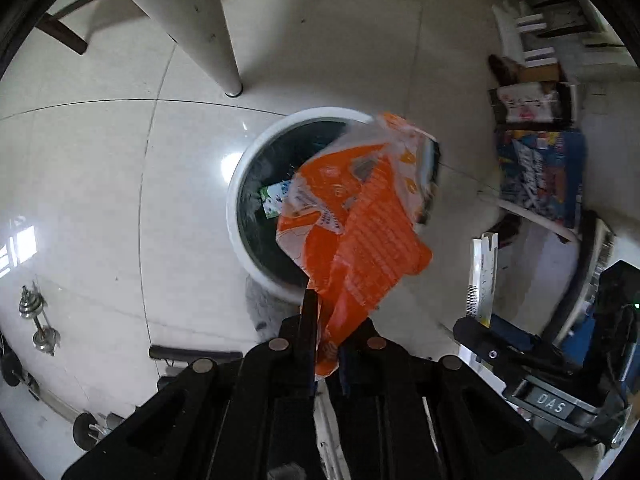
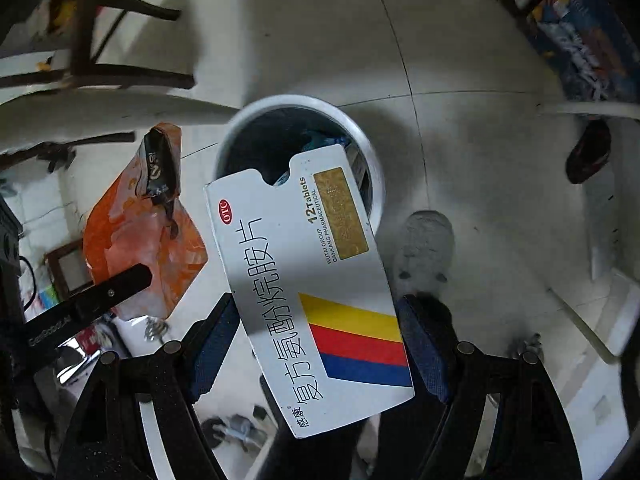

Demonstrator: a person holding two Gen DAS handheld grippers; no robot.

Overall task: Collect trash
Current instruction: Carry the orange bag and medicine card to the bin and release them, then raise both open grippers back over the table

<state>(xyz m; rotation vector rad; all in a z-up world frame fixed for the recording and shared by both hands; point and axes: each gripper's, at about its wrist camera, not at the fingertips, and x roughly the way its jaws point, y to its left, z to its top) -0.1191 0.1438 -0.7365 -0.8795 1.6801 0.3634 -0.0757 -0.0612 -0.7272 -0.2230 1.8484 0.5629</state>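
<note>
Dumbbell (image 1: 38, 322): lies on the tiled floor (image 1: 120, 184) at the far left of the left wrist view, well apart from the work and no part of it
Left gripper (image 1: 326, 316): clenched on the lower tail of the orange wrapper (image 1: 360, 224), fingers pressed close together with the film pinched between them
Orange wrapper: crumpled plastic packaging, held in the air and fanning out above the gripper; from the left wrist view it overlaps the right half of the bin's opening, while the right wrist view shows it (image 2: 144, 236) off to the bin's left
Trash bin (image 1: 236, 200): round, white-rimmed, dark liner inside, standing on the floor below both grippers; some discarded packaging already shows within
Medicine box (image 2: 312, 292): flat white tablet carton with yellow, red and blue stripes, its open far end reaching over the bin (image 2: 372, 168)
Right gripper (image 2: 316, 340): grasping the medicine box across its width, a blue pad on each long edge
Step in hand: judged to be the drop, both items carried to the bin and neither yet let go
Next move: calls for centring each item over the opening, then opening the fingers; the light wrapper may cling or drift past the rim
</note>
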